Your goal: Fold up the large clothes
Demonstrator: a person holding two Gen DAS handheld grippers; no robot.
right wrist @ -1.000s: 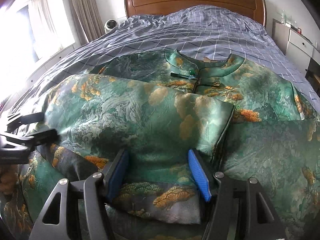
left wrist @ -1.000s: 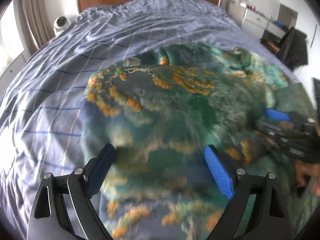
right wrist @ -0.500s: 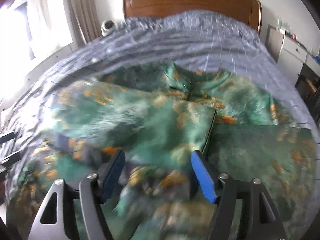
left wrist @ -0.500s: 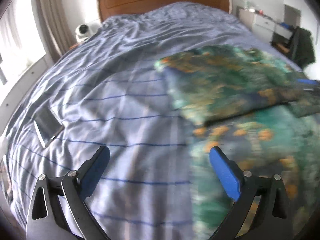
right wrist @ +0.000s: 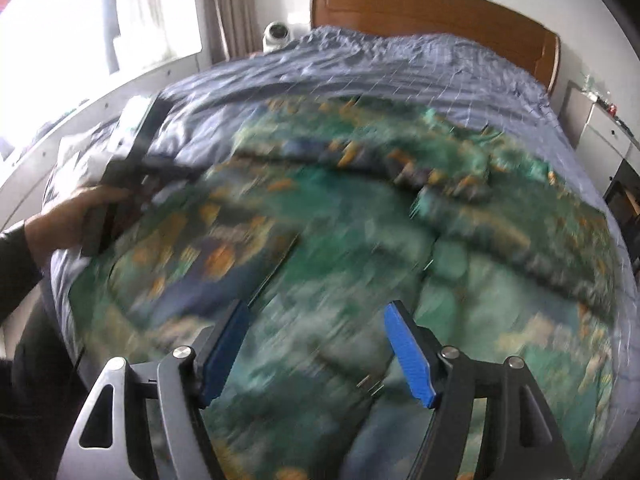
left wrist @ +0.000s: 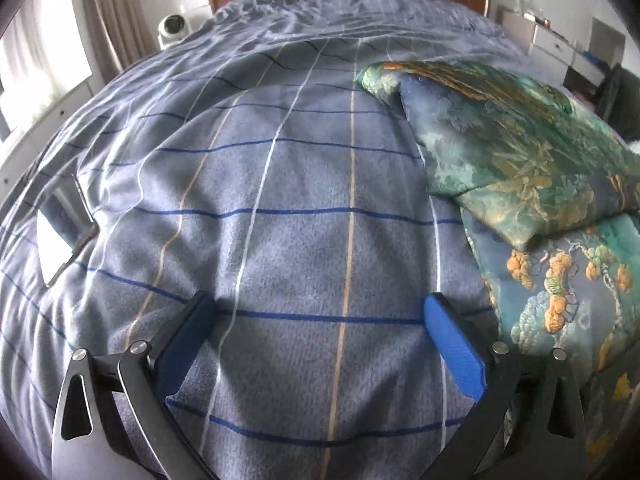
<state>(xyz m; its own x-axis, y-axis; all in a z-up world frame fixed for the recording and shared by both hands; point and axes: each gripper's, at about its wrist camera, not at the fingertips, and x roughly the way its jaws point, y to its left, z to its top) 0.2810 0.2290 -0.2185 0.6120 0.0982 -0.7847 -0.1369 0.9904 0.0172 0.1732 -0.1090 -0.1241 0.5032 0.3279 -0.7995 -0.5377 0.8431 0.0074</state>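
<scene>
Green garment (left wrist: 520, 152) flashes orange blossoms and blue-grey patches; the bedspread (left wrist: 280, 200) is lavender-blue, checked in navy, white and tan; brown headboard (right wrist: 420, 12).

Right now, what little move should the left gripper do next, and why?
Probably slide toward the robe's near edge. The left gripper, its jaws opening, hangs over bare bedspread with nothing between them, and the robe lies off to one side, only partly folded.

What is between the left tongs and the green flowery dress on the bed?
Only blue striped bedspread, seen in the left wrist view. The left tongs, opening with nothing between them, hang over it, and the green dress lies off to the right.
</scene>
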